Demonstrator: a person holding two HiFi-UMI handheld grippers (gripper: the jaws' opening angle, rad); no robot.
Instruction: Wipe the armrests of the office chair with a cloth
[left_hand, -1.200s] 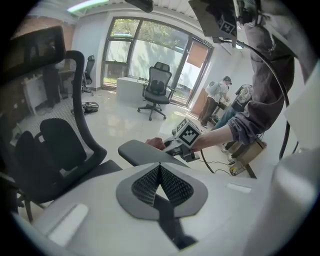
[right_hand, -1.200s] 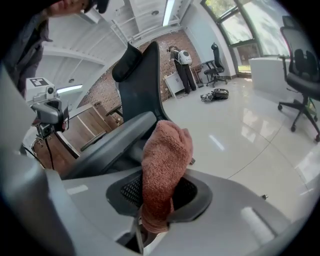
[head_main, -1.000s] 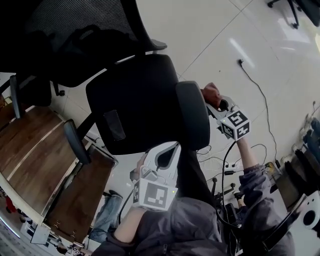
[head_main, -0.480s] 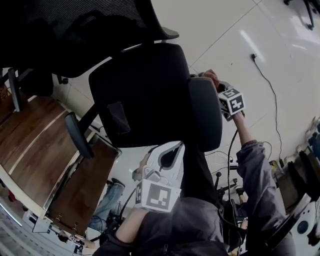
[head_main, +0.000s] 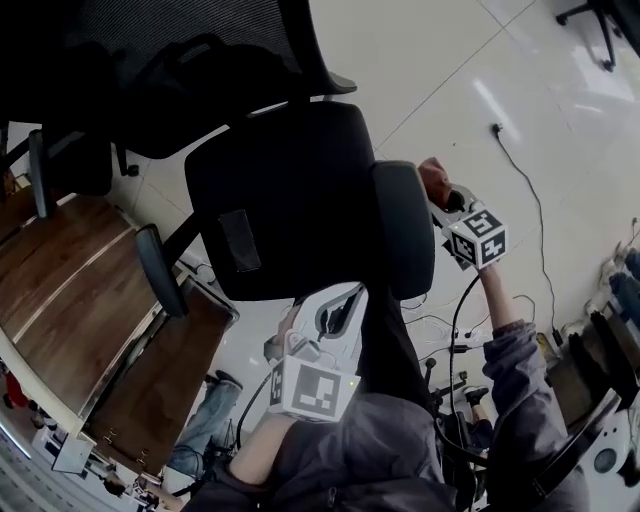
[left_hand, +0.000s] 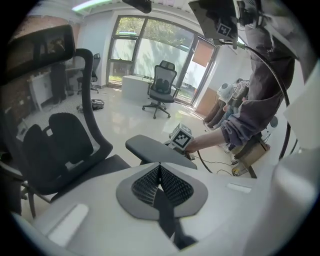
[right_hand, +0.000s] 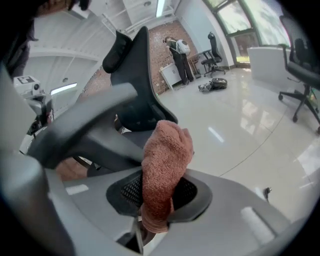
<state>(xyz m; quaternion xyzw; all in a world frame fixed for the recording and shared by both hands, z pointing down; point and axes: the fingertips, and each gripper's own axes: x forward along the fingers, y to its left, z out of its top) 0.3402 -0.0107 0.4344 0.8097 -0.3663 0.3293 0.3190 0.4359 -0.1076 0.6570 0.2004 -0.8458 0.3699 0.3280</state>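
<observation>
The padded armrest (head_main: 405, 240) stands between the two tools. The right hand-held gripper (head_main: 445, 200), clamped on the cloth (head_main: 432, 180), sits just beside its outer edge. The left hand-held gripper (head_main: 340, 300) is near its inner side, by the seat (head_main: 285, 200). Past the right one the floor (head_main: 430, 70) lies open, crossed only by a cable (head_main: 525, 190). The far armrest (head_main: 160, 270) is crowded by the wooden desk (head_main: 70, 290), and the backrest (head_main: 150, 70) blocks the seat's far side.

Grey sleeves (head_main: 515, 368) are covering the arms behind the white left gripper (head_main: 340, 300) and right gripper (head_main: 440, 198), each bearing a black-and-white marker cube (head_main: 310, 388); a black cable (head_main: 452, 325) is hanging behind the right.
</observation>
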